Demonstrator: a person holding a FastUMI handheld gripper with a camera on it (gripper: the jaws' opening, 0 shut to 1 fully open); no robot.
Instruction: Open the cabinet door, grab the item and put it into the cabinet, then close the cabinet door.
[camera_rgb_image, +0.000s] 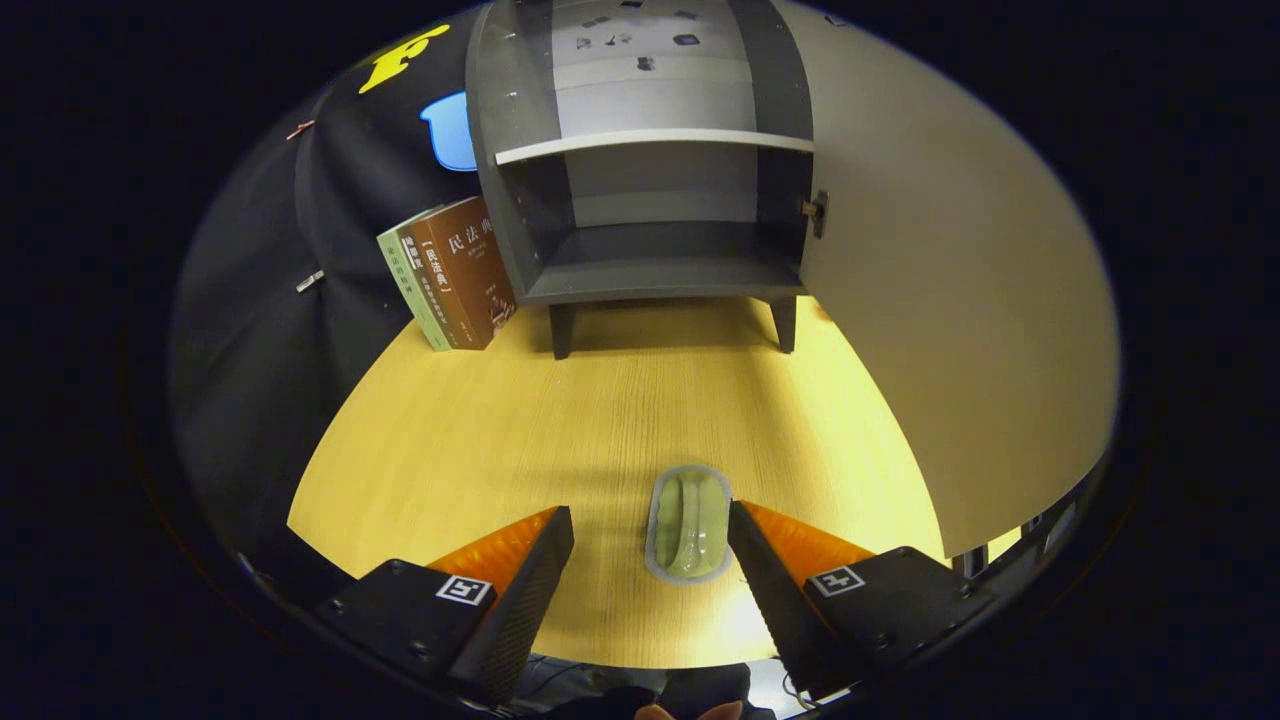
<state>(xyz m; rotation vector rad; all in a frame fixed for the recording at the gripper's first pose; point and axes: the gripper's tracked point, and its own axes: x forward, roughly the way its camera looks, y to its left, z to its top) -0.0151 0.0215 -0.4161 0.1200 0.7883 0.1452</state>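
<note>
I have the hand-held gripper (650, 560) spread wide, holding nothing. The green sealed packet (688, 524) lies flat on the table (450, 450) between the fingers, close against the right one and well off the left. That offset is my worry: closing from here, I judge the right finger would push the packet sideways before the left arrives, or the tips could ride over its thin rim. Beyond, the cabinet (640, 200) stands open, its door (950, 300) swung out on my right; carrying the packet in, I could clip that door. One packet, one cabinet with one shelf (650, 143), one door, two books (450, 275) leaning on its left side.
</note>
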